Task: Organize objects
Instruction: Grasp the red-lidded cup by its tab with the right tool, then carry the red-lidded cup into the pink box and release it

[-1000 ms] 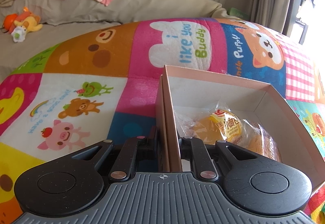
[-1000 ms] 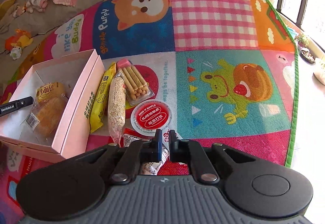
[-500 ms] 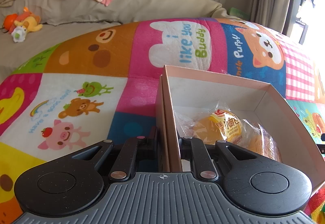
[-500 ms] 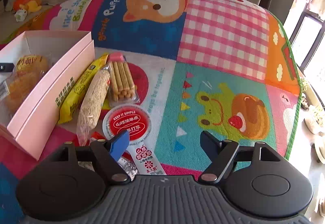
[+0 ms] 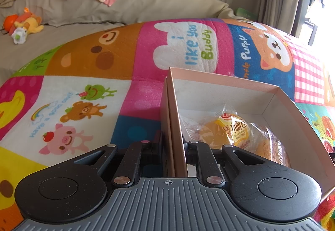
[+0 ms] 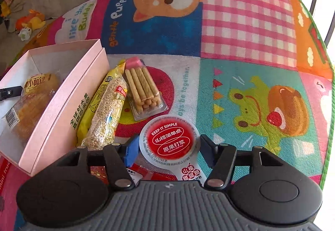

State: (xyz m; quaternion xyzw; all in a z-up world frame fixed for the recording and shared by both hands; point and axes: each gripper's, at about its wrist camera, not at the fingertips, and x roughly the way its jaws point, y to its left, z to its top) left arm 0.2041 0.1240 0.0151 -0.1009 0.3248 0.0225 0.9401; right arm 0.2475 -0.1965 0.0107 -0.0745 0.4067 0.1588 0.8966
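Left gripper [image 5: 174,147] clamps the pink box [image 5: 278,92] wall, steadying it. Right gripper [image 6: 167,152], jaws apart, straddles the round red-lidded cup [image 6: 169,138] near the play mat's [image 6: 247,21] near edge; centre it before closing.

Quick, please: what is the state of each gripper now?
Left gripper: closed on the wall of the pink box.
Right gripper: open, fingers either side of the round red-label snack pack, not gripping it.

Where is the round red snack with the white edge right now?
In the right wrist view, the round red snack pack lies on the play mat, between the open right gripper's fingers, just right of the puffed grain bar.
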